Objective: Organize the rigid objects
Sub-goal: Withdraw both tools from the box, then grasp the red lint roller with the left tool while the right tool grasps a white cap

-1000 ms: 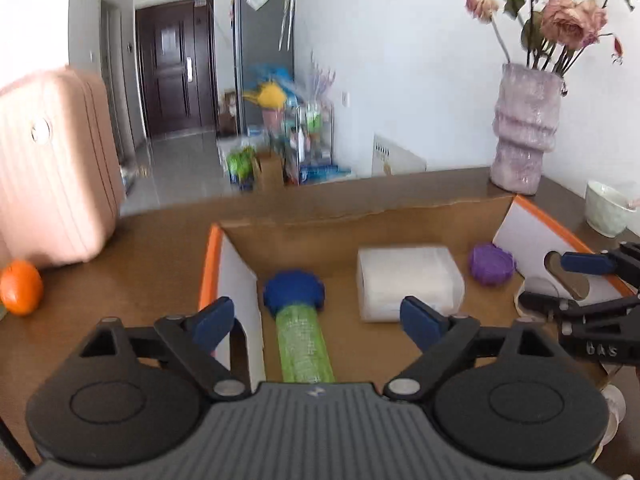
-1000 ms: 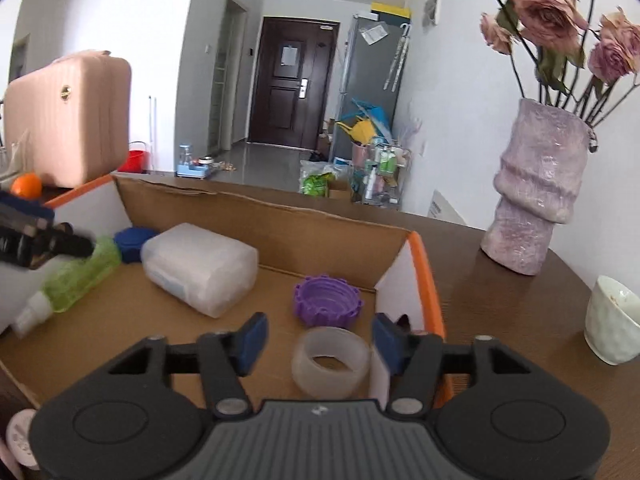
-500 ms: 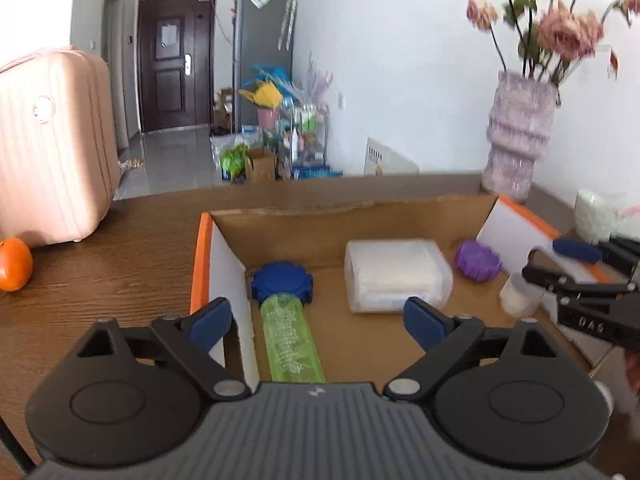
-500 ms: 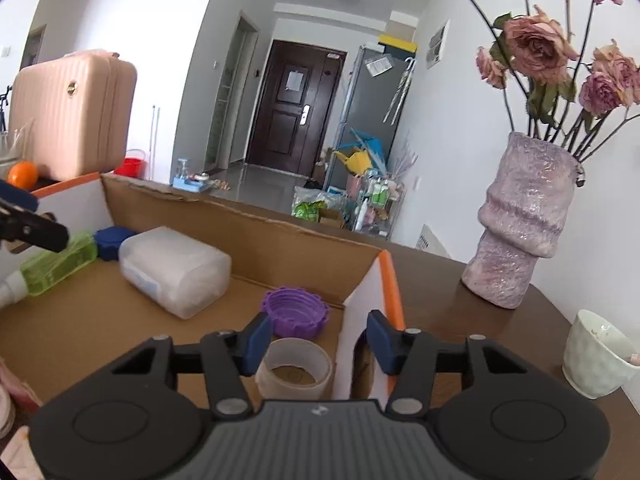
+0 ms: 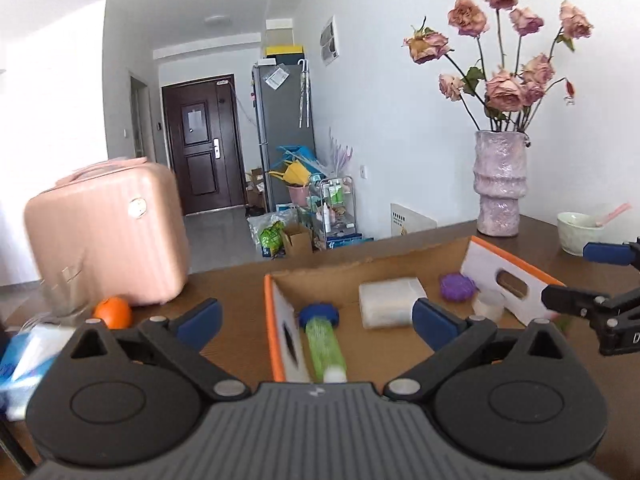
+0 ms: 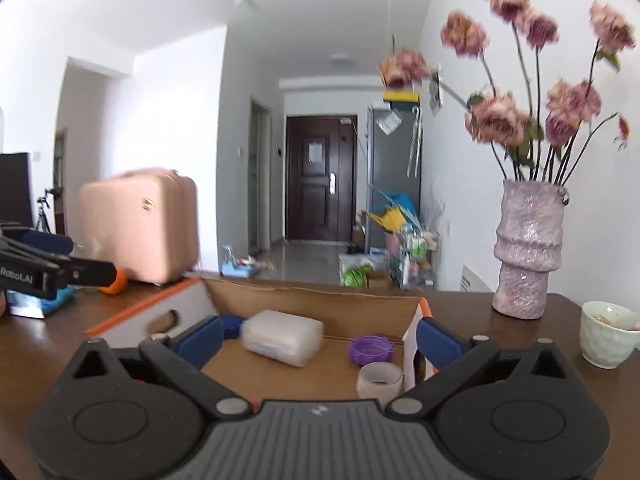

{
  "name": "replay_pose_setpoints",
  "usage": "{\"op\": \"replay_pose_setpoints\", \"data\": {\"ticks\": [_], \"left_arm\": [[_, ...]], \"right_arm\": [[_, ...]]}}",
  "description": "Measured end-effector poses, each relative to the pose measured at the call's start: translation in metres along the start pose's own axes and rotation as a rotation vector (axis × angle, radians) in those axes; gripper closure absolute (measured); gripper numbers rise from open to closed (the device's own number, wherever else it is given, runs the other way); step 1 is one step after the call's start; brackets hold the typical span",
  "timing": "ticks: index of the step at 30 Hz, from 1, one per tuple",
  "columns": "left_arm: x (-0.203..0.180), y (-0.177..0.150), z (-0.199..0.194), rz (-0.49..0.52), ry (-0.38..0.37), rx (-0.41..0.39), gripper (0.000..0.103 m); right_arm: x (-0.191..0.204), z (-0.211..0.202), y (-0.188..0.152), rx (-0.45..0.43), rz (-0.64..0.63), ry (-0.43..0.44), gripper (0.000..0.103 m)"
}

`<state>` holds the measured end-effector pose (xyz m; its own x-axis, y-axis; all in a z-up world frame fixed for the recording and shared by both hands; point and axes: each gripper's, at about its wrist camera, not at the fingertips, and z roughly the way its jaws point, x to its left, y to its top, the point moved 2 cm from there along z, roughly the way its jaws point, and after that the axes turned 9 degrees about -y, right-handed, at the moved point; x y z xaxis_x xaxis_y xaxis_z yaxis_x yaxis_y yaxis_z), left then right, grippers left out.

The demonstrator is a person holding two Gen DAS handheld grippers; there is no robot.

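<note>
Now both grippers hang back from the cardboard box [image 5: 508, 276] on the brown bench [image 5: 236, 284], and neither holds anything. The left gripper [image 5: 316, 318] has its jaws opening, at their widest, with only air between the blue pads; the green bottle [image 5: 324, 346] lies beyond them on the box floor, untouched. The right gripper [image 6: 320, 338] is likewise opening wide and empty, with the clear tape roll [image 6: 379, 380] resting just inside the box's right wall, in front of its pads.

Inside the box the sorted things sit in a loose row. The green bottle lies along the left wall with its neck pointing to the camera, a blue lid [image 5: 319, 313] at its far end. A frosted white plastic case [image 6: 284, 337] rests in the middle. A purple lid [image 6: 370, 350] sits near the right wall, just behind the tape roll.

I judge the placing step over: the rigid pieces appear to be in the box. Outside it, an orange [image 5: 113, 312], a pack of tissues [image 5: 24, 364], a pink suitcase [image 5: 108, 236], a vase of roses [image 5: 500, 184] and a pale bowl [image 6: 608, 334] share the bench. If anything remains to sort, the next move calls for choosing a loose hard item and reaching with jaws spread; otherwise, the hands need only stay clear.
</note>
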<state>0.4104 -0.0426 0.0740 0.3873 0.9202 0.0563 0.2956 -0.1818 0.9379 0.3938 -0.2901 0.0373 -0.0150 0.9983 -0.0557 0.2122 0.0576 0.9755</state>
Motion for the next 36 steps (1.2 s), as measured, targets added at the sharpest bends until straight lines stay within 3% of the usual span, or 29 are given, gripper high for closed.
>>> {"op": "replay_pose_setpoints", "data": {"ticks": [6, 11, 15, 18, 22, 29, 32, 34, 36], "left_arm": [[-0.008, -0.059, -0.075, -0.062, 0.002, 0.000, 0.000], [-0.013, -0.116, -0.120, -0.129, 0.067, 0.021, 0.000], [-0.018, -0.135, -0.131, -0.129, 0.004, 0.089, 0.000], [-0.022, -0.133, -0.127, -0.083, -0.001, 0.106, 0.000], [-0.019, -0.126, -0.112, -0.094, 0.056, 0.126, 0.000], [0.006, -0.100, -0.079, -0.251, -0.028, 0.177, 0.000], [0.014, -0.087, -0.060, -0.300, -0.085, 0.194, 0.000], [0.017, -0.078, -0.042, -0.296, -0.127, 0.216, 0.000], [0.017, -0.074, -0.024, -0.268, -0.108, 0.232, 0.002]], "right_arm": [[0.001, -0.077, -0.028, 0.049, 0.012, 0.003, 0.000], [0.011, -0.142, -0.063, 0.096, -0.002, 0.044, 0.000], [0.015, -0.169, -0.088, 0.184, 0.004, 0.093, 0.000], [0.010, -0.166, -0.091, 0.217, -0.002, 0.020, 0.001], [-0.002, -0.151, -0.087, 0.286, 0.141, 0.002, 0.019], [0.000, -0.130, -0.076, 0.279, 0.141, 0.020, 0.030], [0.000, -0.110, -0.066, 0.297, 0.135, 0.012, 0.044], [0.001, -0.094, -0.062, 0.316, 0.126, 0.010, 0.047], [0.001, -0.079, -0.059, 0.340, 0.144, 0.023, 0.048]]}}
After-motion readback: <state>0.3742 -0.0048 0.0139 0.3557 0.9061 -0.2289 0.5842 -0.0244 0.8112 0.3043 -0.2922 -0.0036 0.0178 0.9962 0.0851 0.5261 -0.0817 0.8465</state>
